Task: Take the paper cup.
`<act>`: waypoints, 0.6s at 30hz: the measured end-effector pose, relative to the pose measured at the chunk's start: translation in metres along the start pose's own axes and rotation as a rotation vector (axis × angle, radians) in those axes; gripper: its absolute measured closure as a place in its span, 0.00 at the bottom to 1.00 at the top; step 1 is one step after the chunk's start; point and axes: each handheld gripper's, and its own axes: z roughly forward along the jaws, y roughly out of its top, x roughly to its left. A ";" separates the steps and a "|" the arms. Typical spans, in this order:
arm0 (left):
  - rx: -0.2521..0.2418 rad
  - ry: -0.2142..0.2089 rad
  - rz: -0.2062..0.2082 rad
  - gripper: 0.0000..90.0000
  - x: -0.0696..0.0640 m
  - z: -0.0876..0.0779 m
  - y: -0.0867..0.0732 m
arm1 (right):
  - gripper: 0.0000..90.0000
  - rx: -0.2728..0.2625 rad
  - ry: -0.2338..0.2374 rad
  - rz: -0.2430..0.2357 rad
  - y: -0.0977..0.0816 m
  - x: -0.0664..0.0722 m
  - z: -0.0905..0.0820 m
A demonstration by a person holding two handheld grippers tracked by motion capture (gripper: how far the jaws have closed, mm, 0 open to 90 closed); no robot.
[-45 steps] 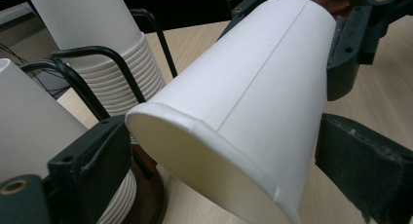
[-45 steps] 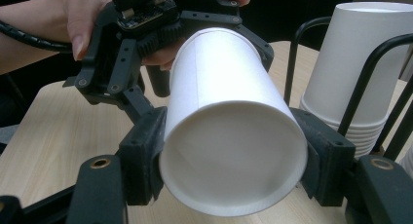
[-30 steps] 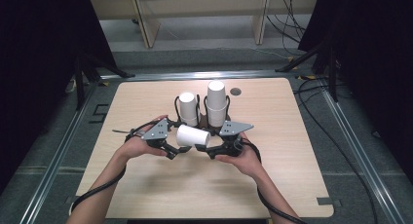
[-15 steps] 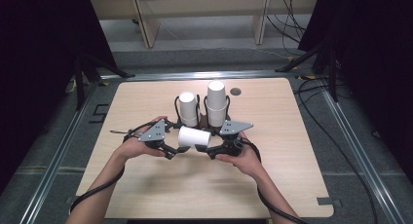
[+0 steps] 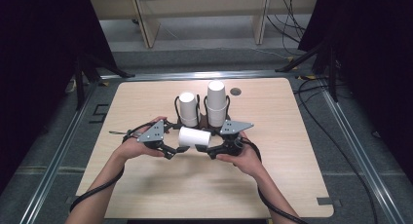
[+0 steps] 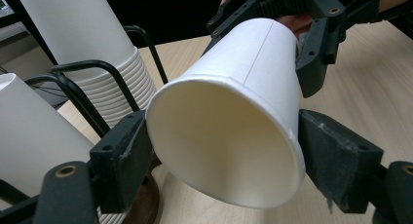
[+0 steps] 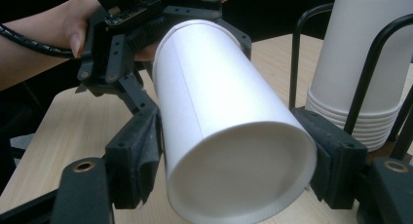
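Just beyond my grippers, two cup stacks in a black wire rack block the way forward, while bare table lies open on every other side.

black cables trail behind wooden table.

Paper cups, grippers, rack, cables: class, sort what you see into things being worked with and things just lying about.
Being worked with:
- paper cup, lying sideways, gripped at both ends
- left gripper
- right gripper
- two cup stacks in the black wire rack

Lying about:
- cables on the floor
- wooden shelf legs
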 end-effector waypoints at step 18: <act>-0.001 -0.005 0.016 0.30 -0.001 -0.001 0.004 | 0.27 -0.002 -0.023 0.014 0.002 -0.001 -0.002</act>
